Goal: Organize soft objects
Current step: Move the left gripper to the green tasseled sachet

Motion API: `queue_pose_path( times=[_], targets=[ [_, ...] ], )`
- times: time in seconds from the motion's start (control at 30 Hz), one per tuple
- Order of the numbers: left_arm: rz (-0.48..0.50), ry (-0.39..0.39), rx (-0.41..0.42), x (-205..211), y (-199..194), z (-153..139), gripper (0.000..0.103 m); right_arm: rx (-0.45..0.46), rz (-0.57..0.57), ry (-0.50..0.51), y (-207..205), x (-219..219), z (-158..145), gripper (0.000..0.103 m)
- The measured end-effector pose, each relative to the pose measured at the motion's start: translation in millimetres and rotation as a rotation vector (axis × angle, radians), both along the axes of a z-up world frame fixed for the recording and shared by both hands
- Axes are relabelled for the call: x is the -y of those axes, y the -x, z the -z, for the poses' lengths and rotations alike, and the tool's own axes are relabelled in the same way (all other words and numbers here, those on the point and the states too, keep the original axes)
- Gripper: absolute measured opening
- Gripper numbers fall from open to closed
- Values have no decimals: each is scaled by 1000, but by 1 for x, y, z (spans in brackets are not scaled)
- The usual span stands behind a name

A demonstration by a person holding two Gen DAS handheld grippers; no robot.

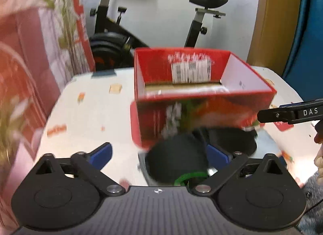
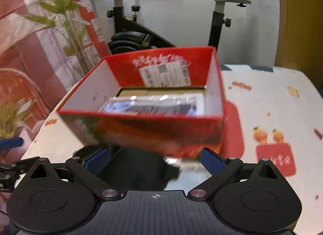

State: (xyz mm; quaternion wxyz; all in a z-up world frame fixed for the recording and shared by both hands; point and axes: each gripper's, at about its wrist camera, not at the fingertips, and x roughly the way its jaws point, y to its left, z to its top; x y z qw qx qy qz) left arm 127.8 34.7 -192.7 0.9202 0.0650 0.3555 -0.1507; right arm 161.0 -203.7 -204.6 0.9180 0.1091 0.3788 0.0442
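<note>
**Black soft item lies before the red box, both grippers wide**

A black soft item [image 1: 177,160] lies on the table just in front of the red box [image 1: 199,97], at lower centre of the left wrist view, with a bit of green trim at its near edge. In the right wrist view the same dark shape [image 2: 133,166] sits low, between the blue pads and partly under the box's near wall. Inside the box [image 2: 145,85] lies a clear-wrapped dark packet [image 2: 153,104], blurred.

The left gripper [image 1: 159,154] has its fingers spread wide, pressing on nothing; the item lies between them near the right pad. The right gripper [image 2: 154,159] is equally wide, nothing clamped.

The white table cover [image 2: 266,101] bears small cartoon prints. An exercise bike [image 1: 141,22] stands behind, a wrapped plant [image 2: 58,12] at upper left.
</note>
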Motion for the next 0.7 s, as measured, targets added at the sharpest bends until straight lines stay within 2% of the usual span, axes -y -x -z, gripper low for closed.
queue_pose_path(
  times=[0.1,0.23,0.3,0.37,0.47,0.57,0.7],
  targets=[
    [-19,20,-32,-10,11,13,90,6,-29,-9,17,-14,13,92],
    [-42,58,-67,-25,24,24,79,-6,-93,2,27,-42,33,78],
    [-47,81,-85,-31,31,30,73,-5,-131,5,33,-56,40,74],
    [-50,114,-113,-36,37,37,63,6,-183,22,39,-73,43,65],
    [-67,187,-158,-46,41,48,53,35,-257,57,50,-95,41,50],
    [-82,238,-187,-52,38,54,52,58,-350,79,58,-116,39,41],
    [-77,273,-192,-53,40,57,52,95,-466,141,68,-141,36,37]
  ],
)
